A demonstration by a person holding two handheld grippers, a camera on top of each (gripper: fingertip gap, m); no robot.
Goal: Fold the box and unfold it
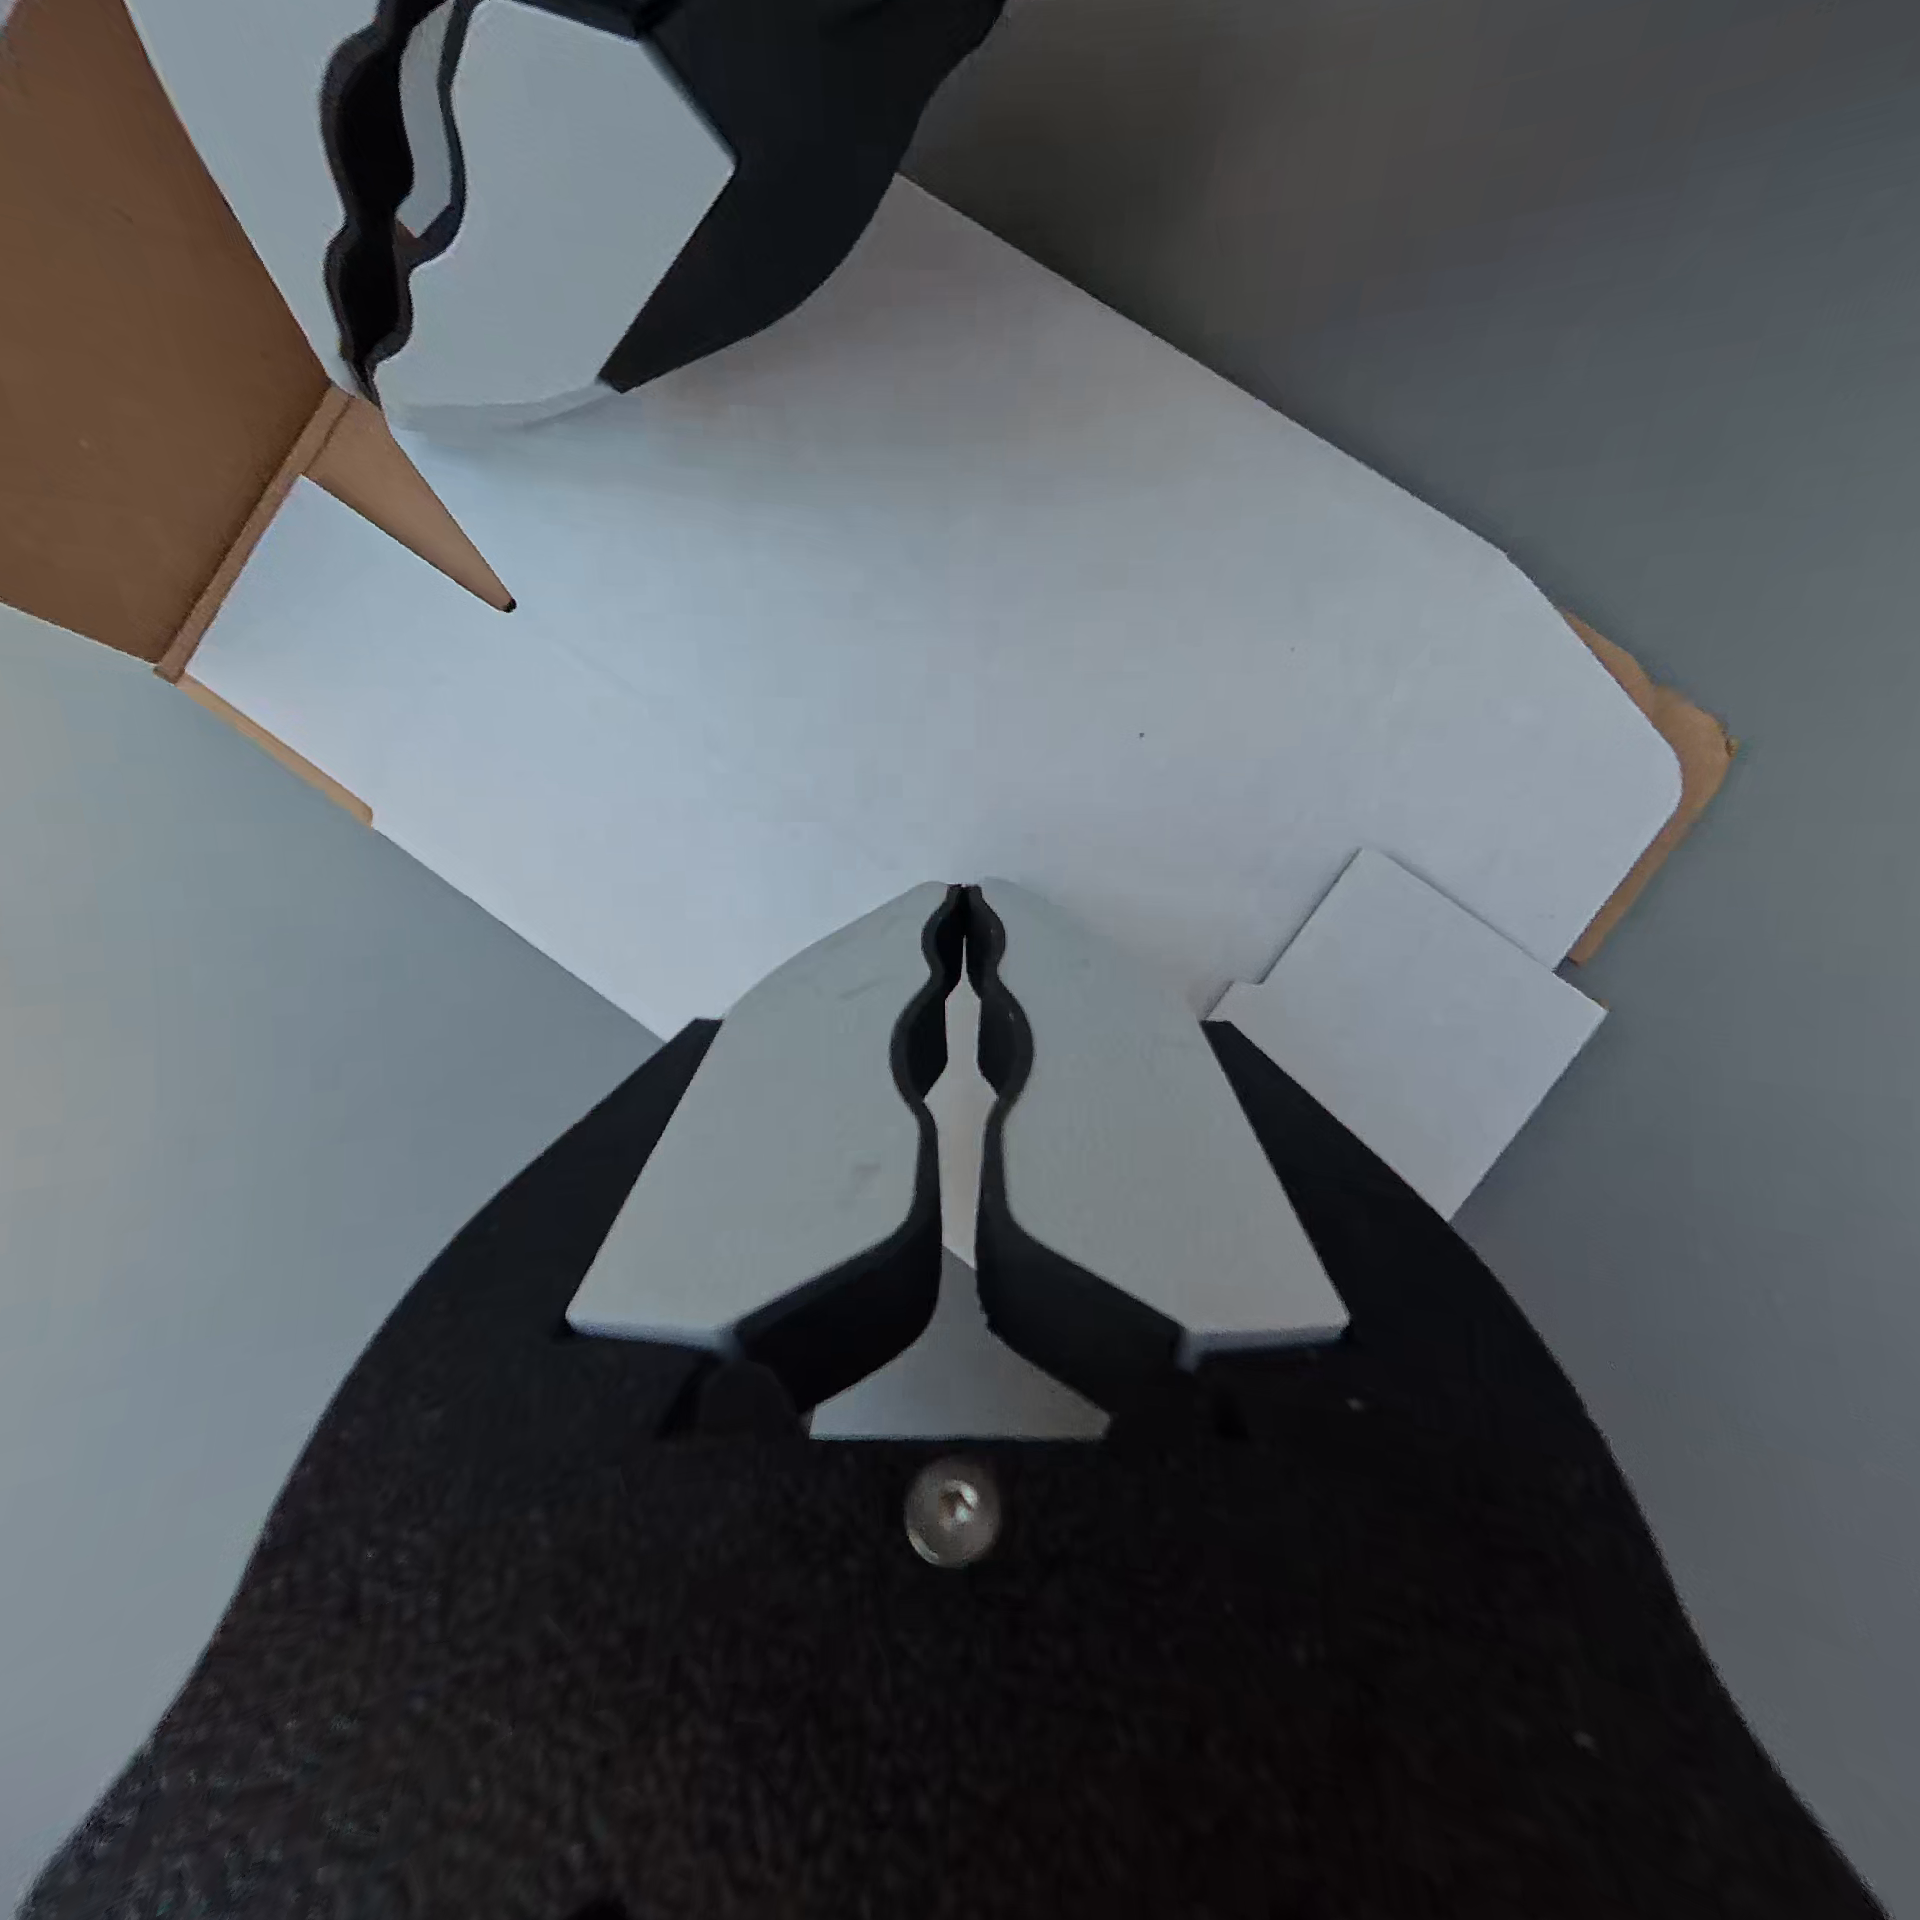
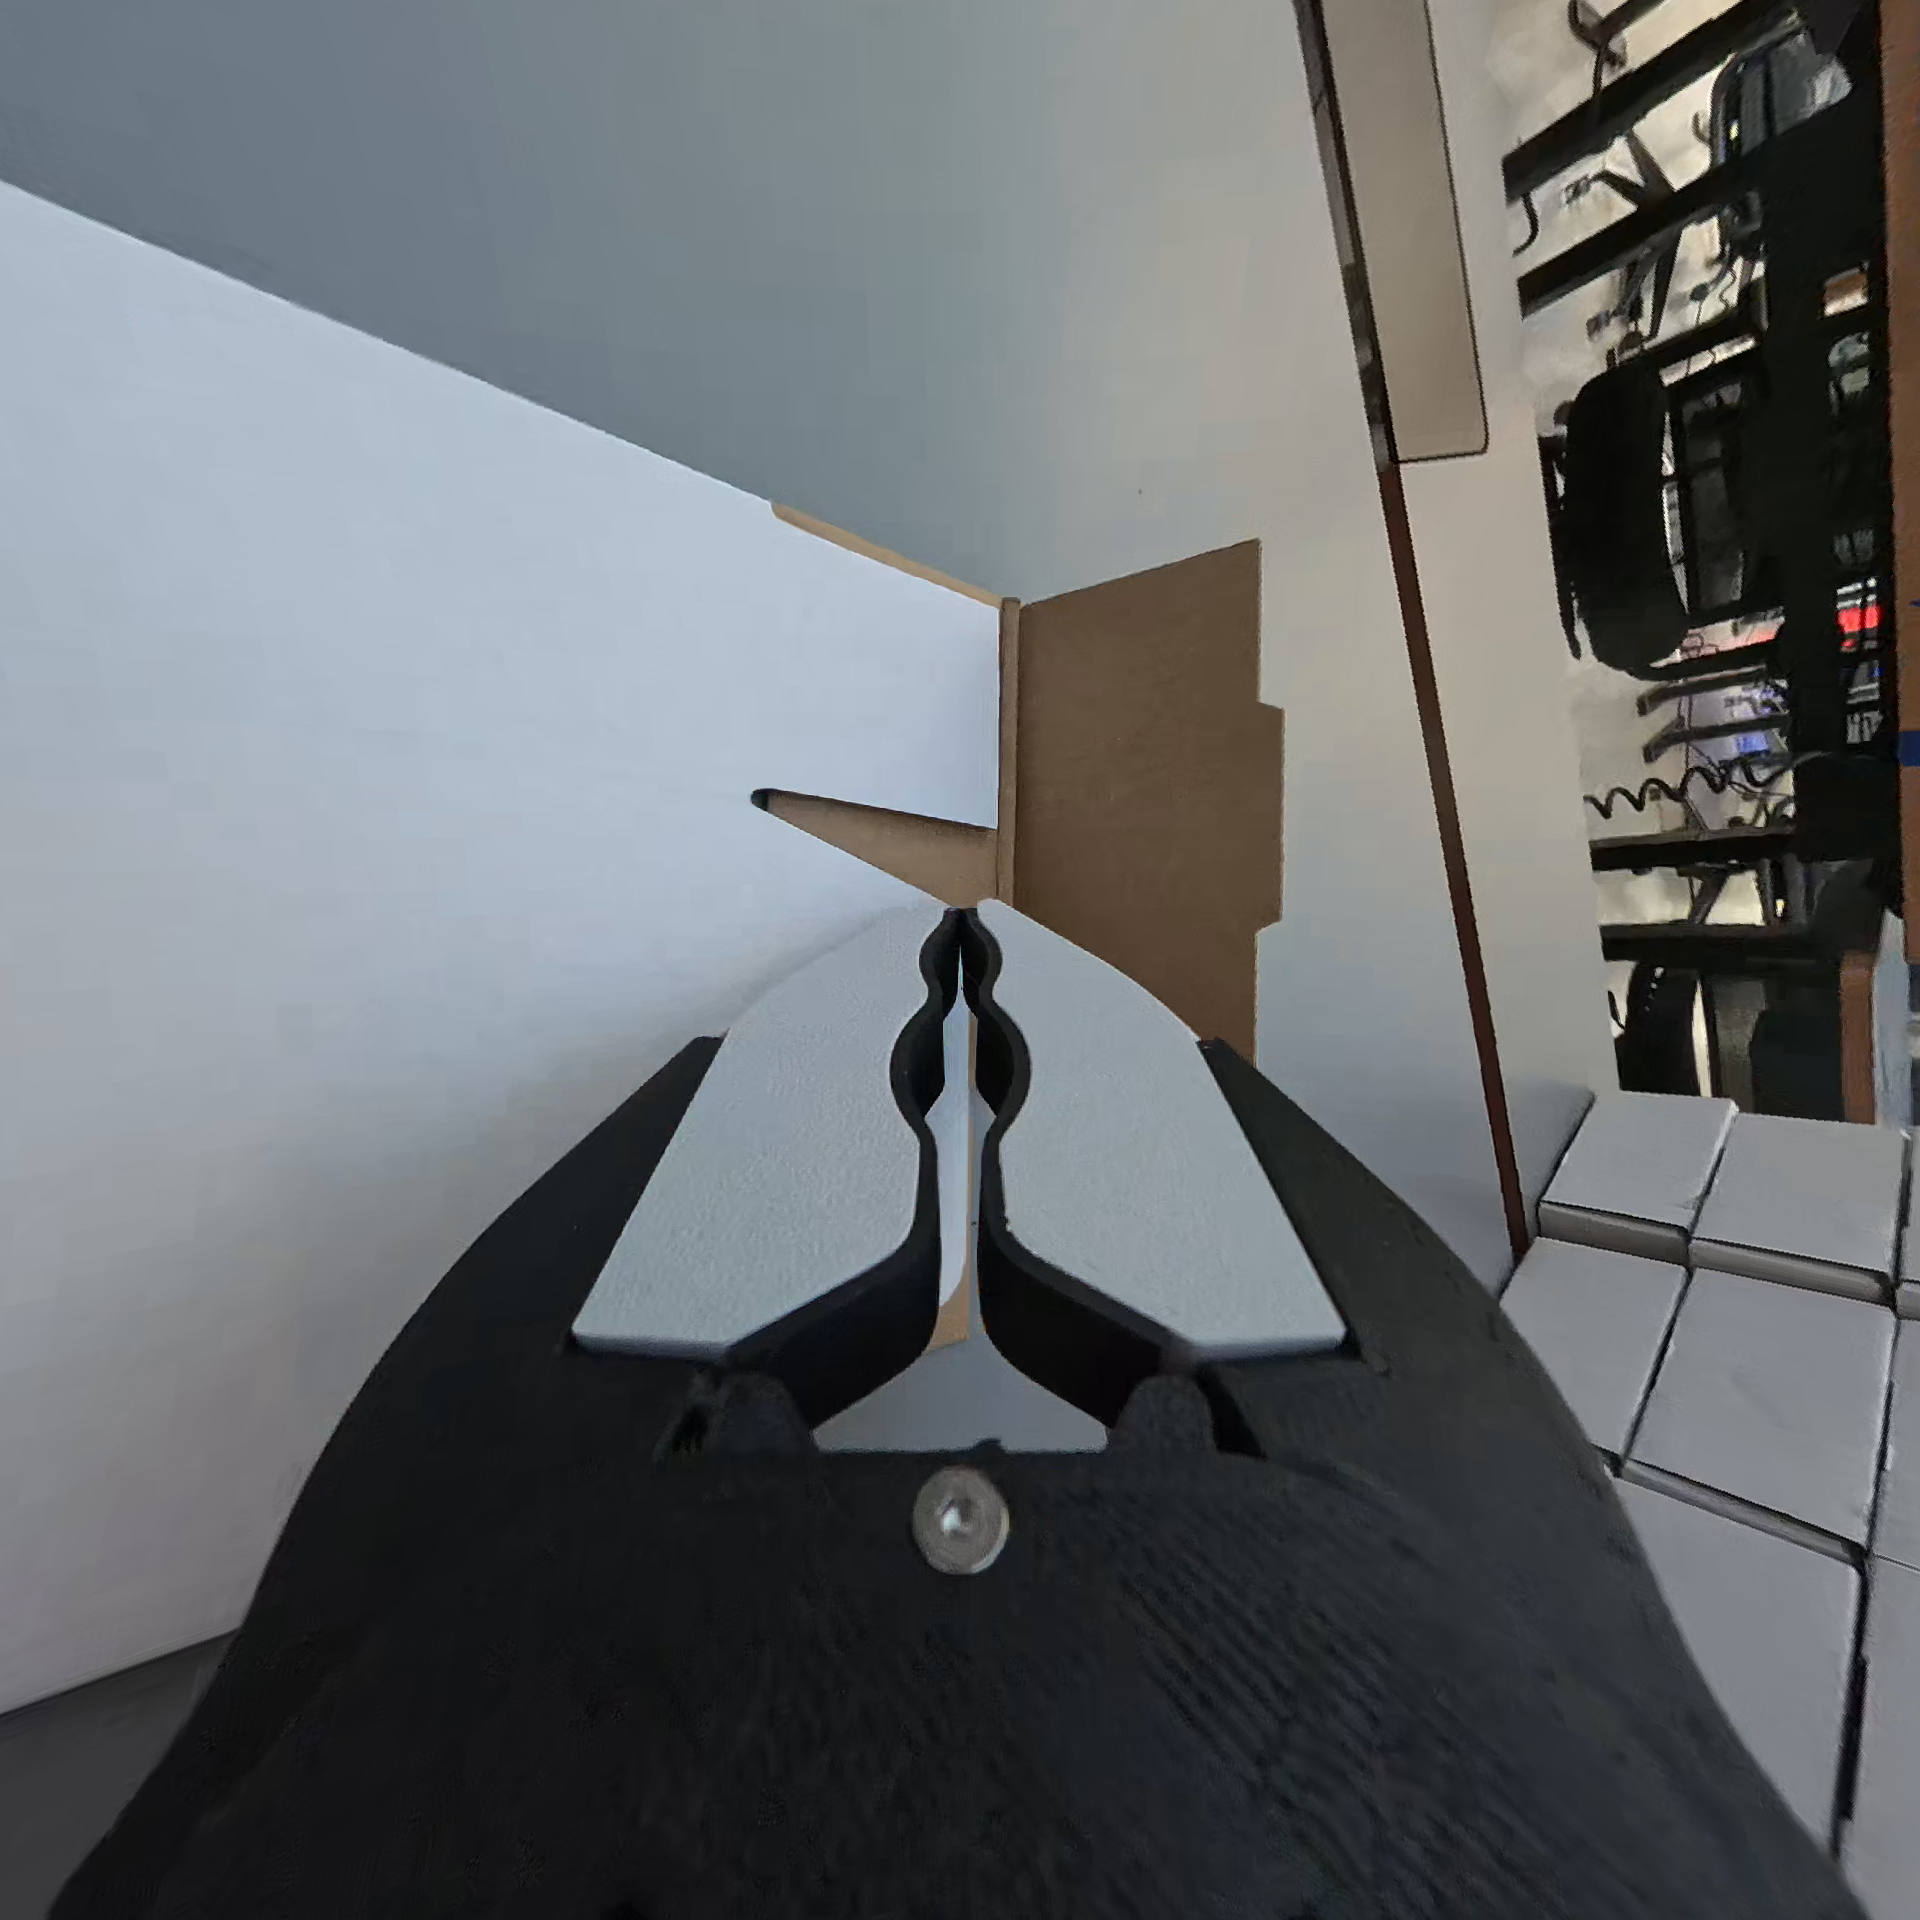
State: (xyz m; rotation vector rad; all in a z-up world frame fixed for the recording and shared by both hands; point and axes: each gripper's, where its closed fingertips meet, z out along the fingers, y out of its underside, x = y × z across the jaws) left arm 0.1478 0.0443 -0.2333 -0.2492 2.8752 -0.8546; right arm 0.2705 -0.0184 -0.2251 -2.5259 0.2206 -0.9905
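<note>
A flat white cardboard box blank (image 1: 935, 623) lies on the grey table (image 1: 260, 1039). My left gripper (image 1: 961, 894) is shut and empty, with its tips on the middle of the white panel near its front edge. My right gripper (image 2: 961, 914) is shut on the edge of a side flap (image 2: 1132, 779), which stands raised with its brown inner face showing. A thin strip of that cardboard shows between the jaws. The right gripper also shows in the left wrist view (image 1: 364, 379) at the top left, beside the brown flap (image 1: 125, 364). The white panel (image 2: 364, 623) fills the left of the right wrist view.
A small white tab (image 1: 1434, 1018) of the box lies flat to the right of my left gripper. Several folded white boxes (image 2: 1714, 1299) are stacked at the right. Beyond the table's edge (image 2: 1455, 831) are dark shelves and an office chair (image 2: 1631, 540).
</note>
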